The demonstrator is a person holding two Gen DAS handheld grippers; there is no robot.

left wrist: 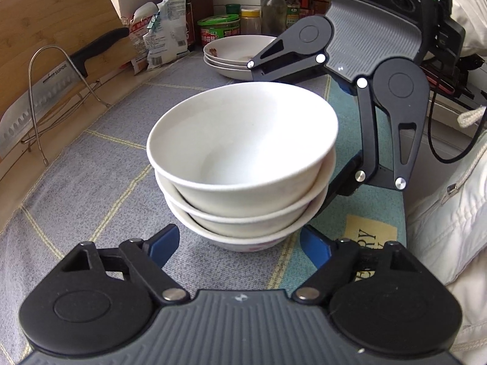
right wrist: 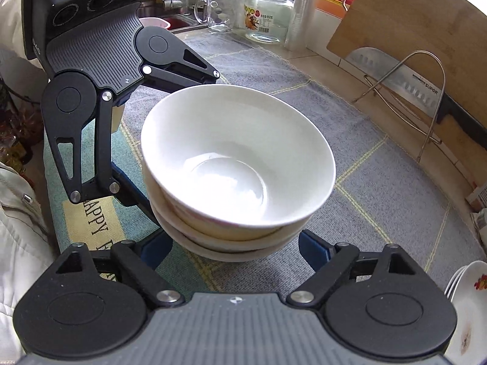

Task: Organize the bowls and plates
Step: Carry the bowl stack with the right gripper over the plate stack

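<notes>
Both tongs stand apart, gripping nothing: the left tongs (left wrist: pixel 239 246) and right tongs (right wrist: pixel 236 248) flank the foot of the stack of three white bowls (left wrist: pixel 243 164) on the counter's grey mat (left wrist: pixel 91 167). The bowls look stacked; next probably comes squaring them or turning to the plates (left wrist: pixel 237 54). The cleaver (left wrist: pixel 39 103) reads "SUPOR"; the mat, "HAPPY".

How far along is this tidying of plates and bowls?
Mostly done, it seems. Three white bowls sit nested in one stack on the cloth, and the plates are piled behind them. Right now the left hand-held gripper and the right hand-held gripper flank the bowl stack from opposite sides, blue pads apart and holding nothing. Probably what remains is shifting the stack or simply backing away.
</notes>
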